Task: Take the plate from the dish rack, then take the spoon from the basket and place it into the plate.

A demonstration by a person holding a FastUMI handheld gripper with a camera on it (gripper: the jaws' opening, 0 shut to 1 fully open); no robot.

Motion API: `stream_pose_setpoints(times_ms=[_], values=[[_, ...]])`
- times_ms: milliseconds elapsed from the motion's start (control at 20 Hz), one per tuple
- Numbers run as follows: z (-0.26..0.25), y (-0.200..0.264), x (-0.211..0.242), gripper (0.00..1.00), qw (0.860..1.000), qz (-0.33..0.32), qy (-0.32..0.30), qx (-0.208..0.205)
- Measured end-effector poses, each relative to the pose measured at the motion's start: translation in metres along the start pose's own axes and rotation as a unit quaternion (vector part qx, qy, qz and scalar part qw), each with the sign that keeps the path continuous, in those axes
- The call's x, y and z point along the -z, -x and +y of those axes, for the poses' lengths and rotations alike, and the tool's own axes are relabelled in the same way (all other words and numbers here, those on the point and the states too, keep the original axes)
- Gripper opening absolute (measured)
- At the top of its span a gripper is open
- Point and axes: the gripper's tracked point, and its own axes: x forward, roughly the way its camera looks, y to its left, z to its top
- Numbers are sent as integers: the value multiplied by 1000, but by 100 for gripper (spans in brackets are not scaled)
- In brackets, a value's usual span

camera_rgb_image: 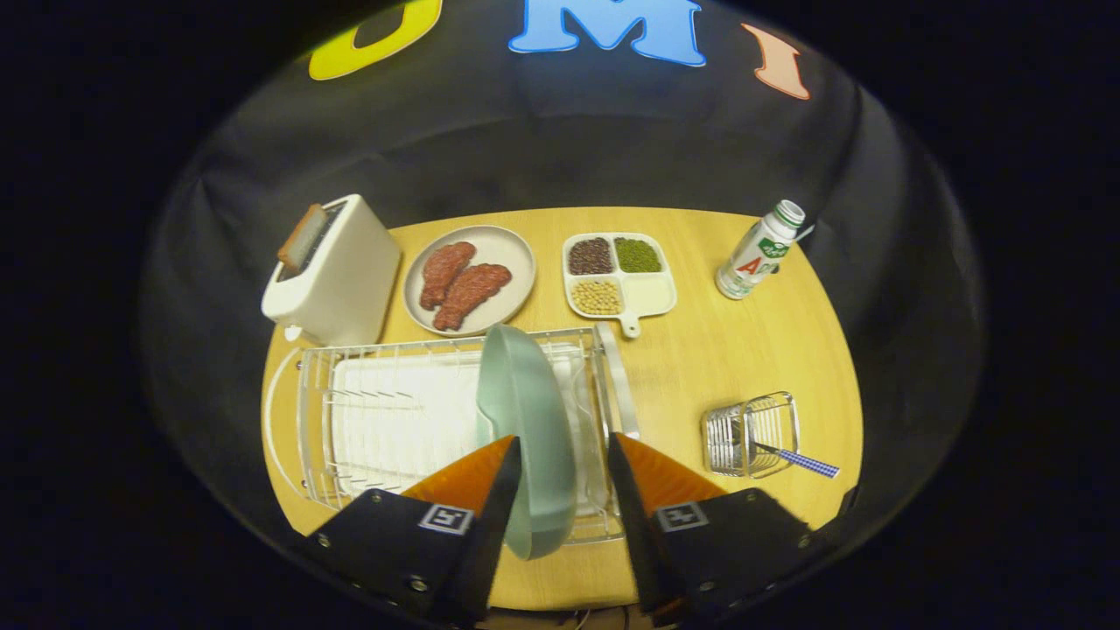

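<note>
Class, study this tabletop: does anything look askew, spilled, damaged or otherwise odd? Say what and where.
Nothing is spilled or broken. The pale green plate stands on edge in the white wire dish rack, leaning slightly, between the open gripper fingers. The checked-handled spoon pokes sideways out of the small wire basket.

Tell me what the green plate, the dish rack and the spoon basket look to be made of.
Plate: matte pale green, evenly coloured with a soft sheen, probably plastic or glazed ceramic; standing upright in the rack between the open gripper's fingers. Dish rack: thin pale wire, likely coated or plated metal. Basket: shiny silver wire, looks like steel.
</note>
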Motion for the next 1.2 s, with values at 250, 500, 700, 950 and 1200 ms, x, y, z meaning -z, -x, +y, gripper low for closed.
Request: stream_pose_setpoints(times_ms=[250,500,700,950,1200], values=[[2,6,3,16,998,-4,-12,65],[4,14,-4,12,995,-19,16,97],[10,30,-13,12,988,-33,52,142],[11,41,-35,12,975,-69,91,191],[13,45,-47,12,972,-86,101,193]])
